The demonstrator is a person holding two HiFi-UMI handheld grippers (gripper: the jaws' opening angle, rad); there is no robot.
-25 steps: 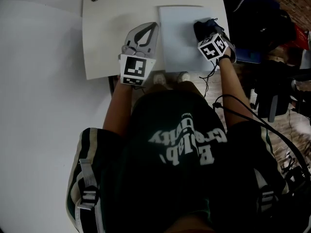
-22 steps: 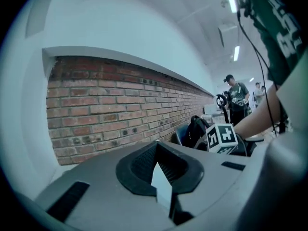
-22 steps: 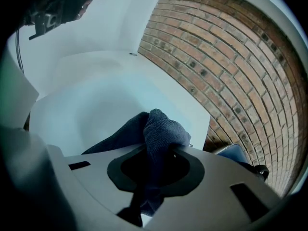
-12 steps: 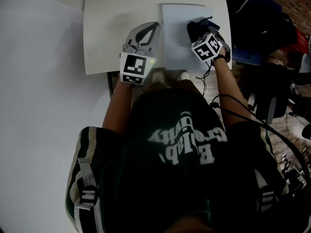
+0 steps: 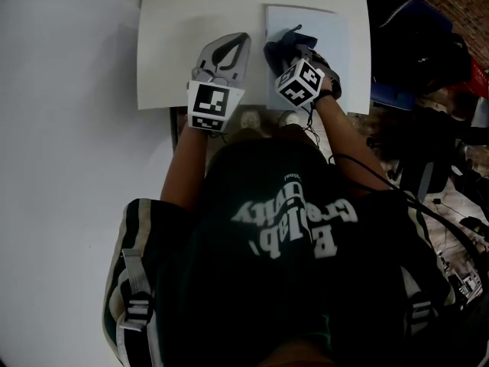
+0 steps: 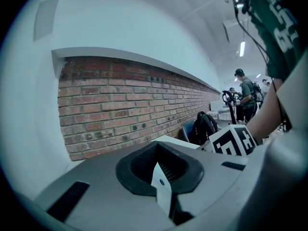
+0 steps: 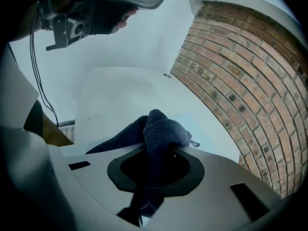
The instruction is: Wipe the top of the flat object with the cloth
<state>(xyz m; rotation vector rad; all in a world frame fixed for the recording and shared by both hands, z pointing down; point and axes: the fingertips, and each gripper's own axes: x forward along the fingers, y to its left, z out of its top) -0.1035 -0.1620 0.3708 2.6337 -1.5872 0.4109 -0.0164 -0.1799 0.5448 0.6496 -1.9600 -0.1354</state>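
From the head view, a white table carries a pale flat sheet on its right part. A dark blue cloth sits bunched on the sheet, close to its left edge. The right gripper reaches into the cloth from the near side, its marker cube just behind. The left gripper is over the bare table just left of the sheet, with its own marker cube toward the person; its jaws taper to one tip.

The left gripper view shows the left gripper with jaws pressed together and nothing between them. Beyond them is a brick wall. To the right are a dark backpack, the other gripper's marker cube and a person standing far off.

In the right gripper view, the right gripper has its jaws clamped on the cloth. The cloth runs back between the jaws and bulges into a rounded wad ahead of them. The wad lies on the flat sheet, which lies on the table. A brick wall curves along the right side.
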